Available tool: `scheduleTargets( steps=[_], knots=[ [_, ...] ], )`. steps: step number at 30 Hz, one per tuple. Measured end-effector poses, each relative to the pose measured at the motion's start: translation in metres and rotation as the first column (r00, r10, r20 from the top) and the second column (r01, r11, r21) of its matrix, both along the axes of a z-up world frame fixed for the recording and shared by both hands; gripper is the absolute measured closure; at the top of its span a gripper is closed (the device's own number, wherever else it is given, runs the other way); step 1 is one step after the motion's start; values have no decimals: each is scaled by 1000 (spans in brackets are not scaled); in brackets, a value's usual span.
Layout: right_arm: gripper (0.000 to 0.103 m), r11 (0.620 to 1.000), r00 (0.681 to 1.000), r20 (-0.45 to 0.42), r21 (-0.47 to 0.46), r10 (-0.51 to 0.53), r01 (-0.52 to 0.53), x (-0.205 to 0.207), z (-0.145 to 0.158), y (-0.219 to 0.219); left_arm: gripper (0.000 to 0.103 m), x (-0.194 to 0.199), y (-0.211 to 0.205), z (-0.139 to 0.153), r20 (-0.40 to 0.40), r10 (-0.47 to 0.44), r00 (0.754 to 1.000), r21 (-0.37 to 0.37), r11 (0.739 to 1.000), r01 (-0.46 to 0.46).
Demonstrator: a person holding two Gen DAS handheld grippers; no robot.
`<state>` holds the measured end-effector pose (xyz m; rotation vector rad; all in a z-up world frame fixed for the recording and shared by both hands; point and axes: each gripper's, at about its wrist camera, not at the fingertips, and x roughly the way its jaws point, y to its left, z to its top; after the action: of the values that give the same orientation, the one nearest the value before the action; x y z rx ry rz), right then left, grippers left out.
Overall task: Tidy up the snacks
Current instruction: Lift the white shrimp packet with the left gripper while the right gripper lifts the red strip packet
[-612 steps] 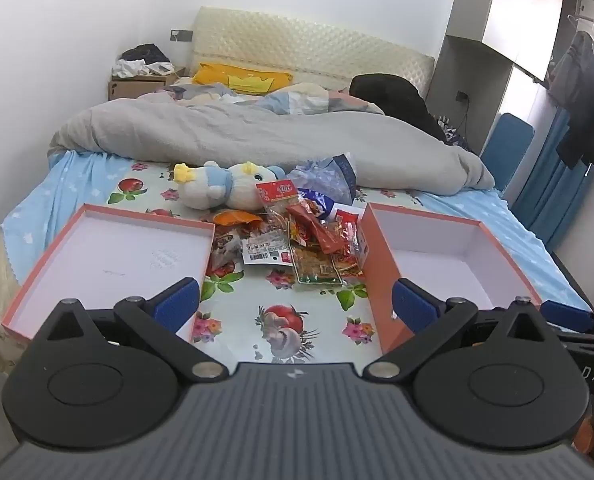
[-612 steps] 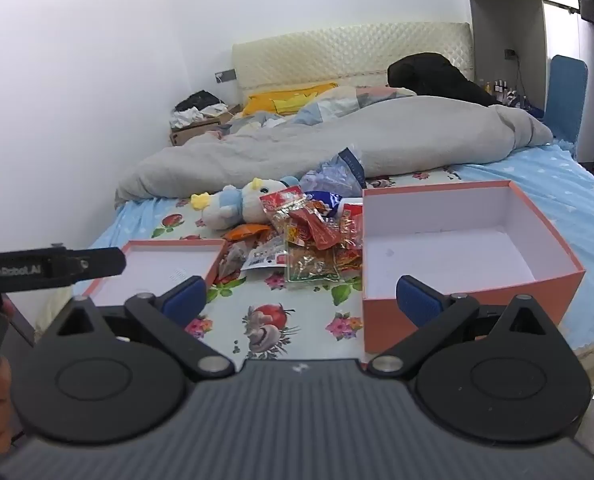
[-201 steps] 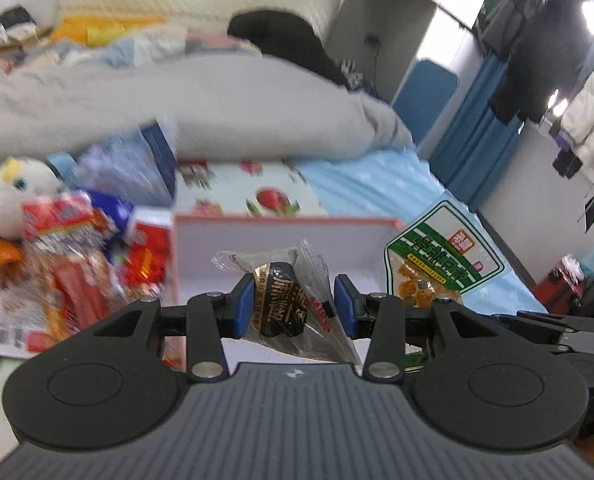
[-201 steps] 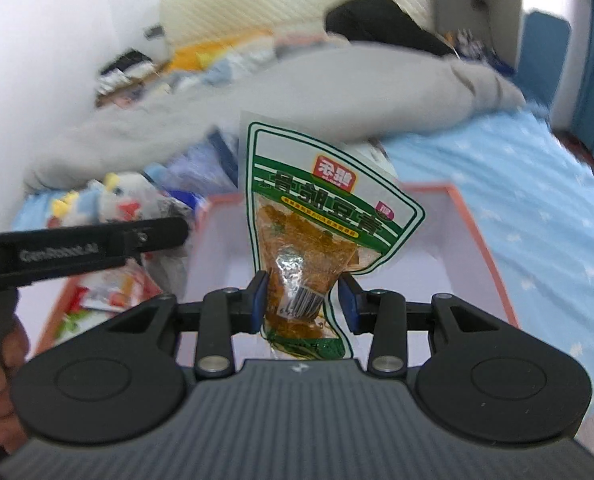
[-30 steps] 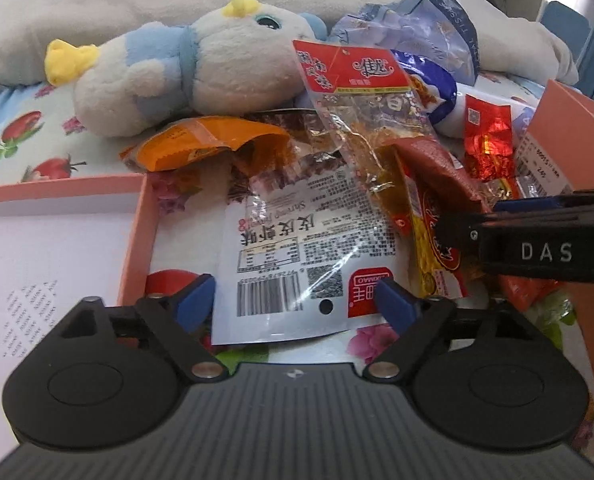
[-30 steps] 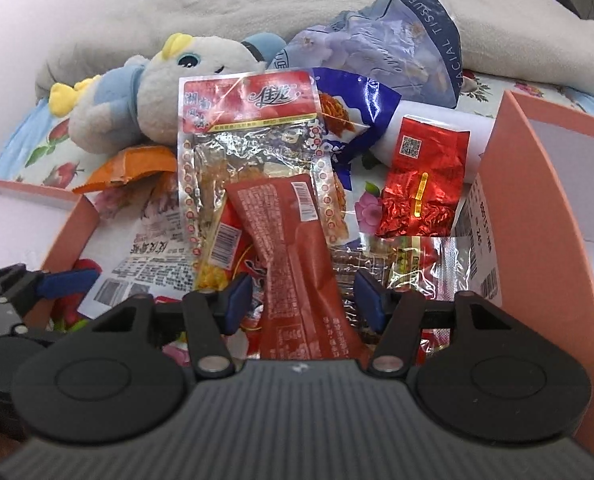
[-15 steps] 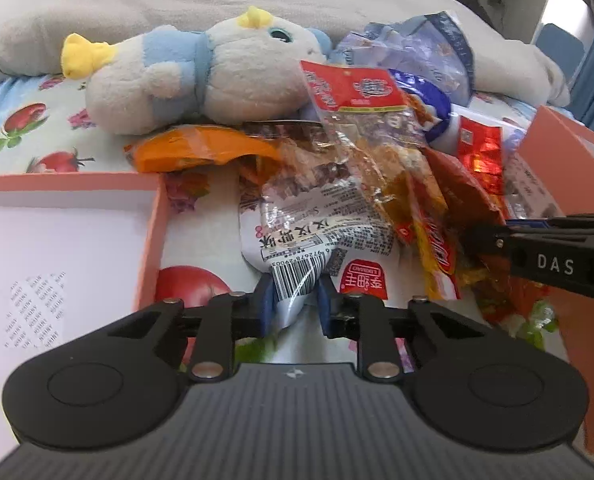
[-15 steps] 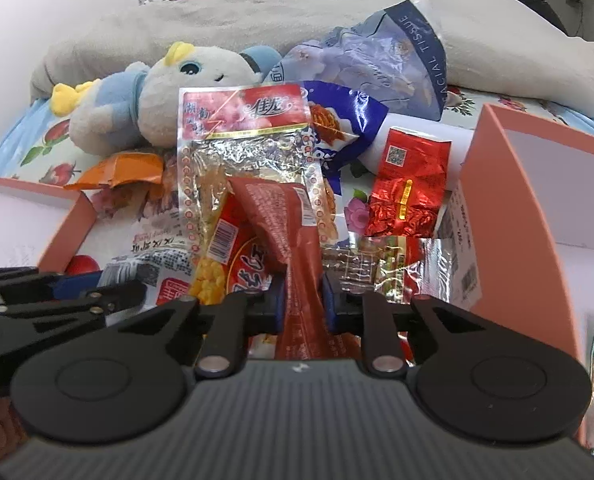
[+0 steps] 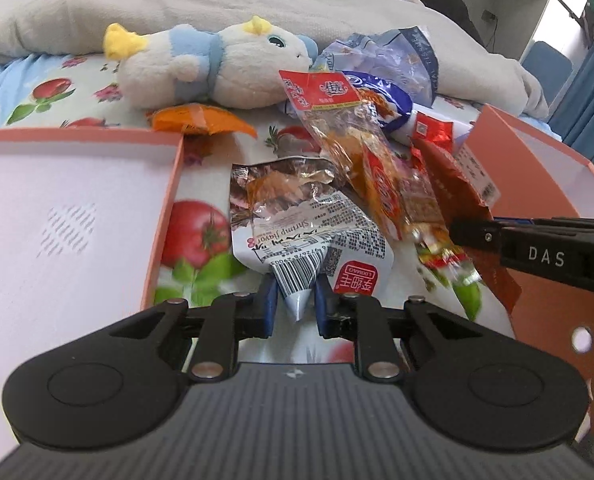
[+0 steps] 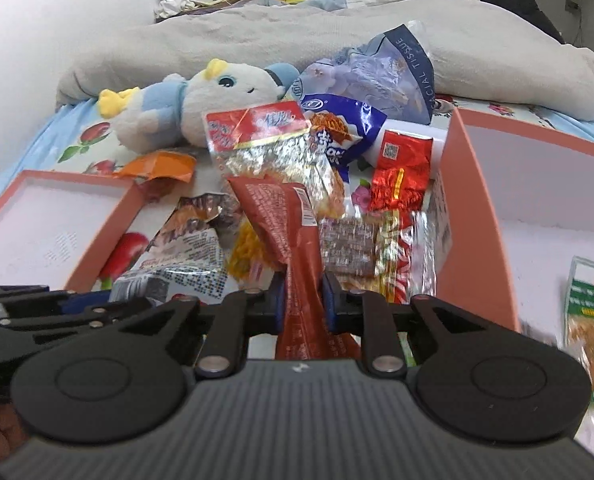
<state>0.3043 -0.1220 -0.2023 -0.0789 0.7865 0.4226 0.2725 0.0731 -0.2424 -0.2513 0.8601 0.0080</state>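
My left gripper [image 9: 295,307] is shut on the lower corner of a silver and white shrimp-flavour snack bag [image 9: 297,224], lifting it off the bed. My right gripper [image 10: 303,300] is shut on a dark red snack packet [image 10: 293,240], which also shows in the left wrist view [image 9: 457,184]. A pile of snacks [image 10: 325,160] lies between a shallow orange lid [image 9: 165,200] on the left and a deep orange box [image 10: 473,208] on the right. A green snack bag [image 10: 589,296] lies inside the box.
A blue and white plush toy [image 9: 217,64] and a facial tissue pack [image 10: 377,68] lie behind the pile. A grey duvet [image 10: 297,28] covers the far bed. An orange wrapper [image 9: 201,120] lies by the lid's corner.
Both grippers closed on their packets about half a second ago. Since then both have lifted and drawn back, raising the shrimp bag and the red packet from the pile.
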Motion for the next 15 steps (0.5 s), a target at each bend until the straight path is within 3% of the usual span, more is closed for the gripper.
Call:
scheduleTargets(
  steps=[15],
  knots=[
    [80, 1000, 996, -84, -11, 3, -4, -94, -14, -24, 80, -109, -18, 12, -66, -43, 997, -60, 997, 40]
  ],
)
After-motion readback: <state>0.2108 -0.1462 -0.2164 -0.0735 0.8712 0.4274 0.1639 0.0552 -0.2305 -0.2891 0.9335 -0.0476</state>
